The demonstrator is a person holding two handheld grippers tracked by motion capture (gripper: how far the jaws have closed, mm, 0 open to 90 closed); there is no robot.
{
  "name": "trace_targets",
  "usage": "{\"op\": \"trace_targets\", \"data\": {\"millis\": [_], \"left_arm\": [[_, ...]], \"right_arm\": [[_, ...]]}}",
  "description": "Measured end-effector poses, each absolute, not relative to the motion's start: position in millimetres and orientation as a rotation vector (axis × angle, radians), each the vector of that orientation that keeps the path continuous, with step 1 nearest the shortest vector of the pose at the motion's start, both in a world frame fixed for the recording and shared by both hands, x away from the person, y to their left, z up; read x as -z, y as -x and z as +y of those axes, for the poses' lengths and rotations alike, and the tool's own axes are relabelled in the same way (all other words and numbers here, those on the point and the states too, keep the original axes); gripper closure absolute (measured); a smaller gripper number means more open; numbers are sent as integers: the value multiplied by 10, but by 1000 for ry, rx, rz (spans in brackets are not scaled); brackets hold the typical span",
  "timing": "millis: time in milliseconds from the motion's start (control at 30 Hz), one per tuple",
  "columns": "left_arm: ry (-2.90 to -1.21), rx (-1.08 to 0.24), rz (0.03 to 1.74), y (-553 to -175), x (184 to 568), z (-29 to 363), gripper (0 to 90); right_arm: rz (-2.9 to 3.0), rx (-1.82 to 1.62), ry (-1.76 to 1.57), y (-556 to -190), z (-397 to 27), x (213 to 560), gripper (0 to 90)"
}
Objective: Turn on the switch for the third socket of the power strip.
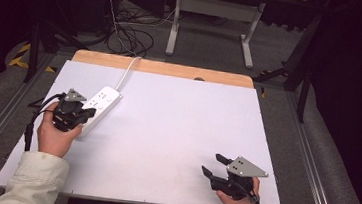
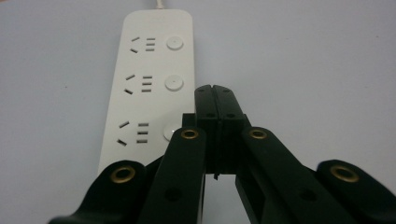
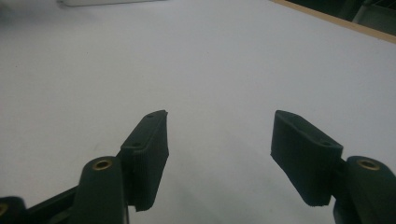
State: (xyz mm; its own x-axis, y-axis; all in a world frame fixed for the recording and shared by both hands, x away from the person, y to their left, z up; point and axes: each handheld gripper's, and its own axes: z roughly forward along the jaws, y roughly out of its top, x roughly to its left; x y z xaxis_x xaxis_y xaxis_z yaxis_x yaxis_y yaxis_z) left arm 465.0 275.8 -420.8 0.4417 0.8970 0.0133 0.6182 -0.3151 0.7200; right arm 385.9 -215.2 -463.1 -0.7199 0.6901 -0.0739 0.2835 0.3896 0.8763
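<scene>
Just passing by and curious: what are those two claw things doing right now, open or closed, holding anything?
Left gripper: closed, nothing between its jaws, over the white power strip.
Right gripper: open, holding nothing, above the table.

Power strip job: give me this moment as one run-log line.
left gripper: shut, empty, over power strip | right gripper: open, empty, over bare table | sockets: nothing plugged in
</scene>
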Motion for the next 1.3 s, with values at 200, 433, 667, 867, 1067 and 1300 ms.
{"op": "trace_targets", "data": {"millis": [200, 433, 667, 867, 1067, 1300], "left_arm": [[-2051, -565, 1230, -4577, 4080, 2715, 900], [-2074, -564, 1214, -4480, 3924, 2697, 900], [-2075, -545, 1195, -4443, 3871, 2708, 900], [-2006, -523, 1182, -4395, 3836, 2719, 722], [-1931, -545, 1077, -4273, 3777, 2713, 584], [-1911, -548, 978, -4133, 3721, 2684, 420]], "right_arm": [[2235, -1273, -829, -3872, -2134, 4641, 371], [2239, -1278, -827, -3876, -2131, 4643, 370], [2240, -1278, -825, -3878, -2129, 4644, 371], [2240, -1284, -825, -3884, -2133, 4647, 370], [2238, -1284, -824, -3881, -2140, 4644, 370], [2239, -1284, -822, -3878, -2134, 4645, 370]]}}
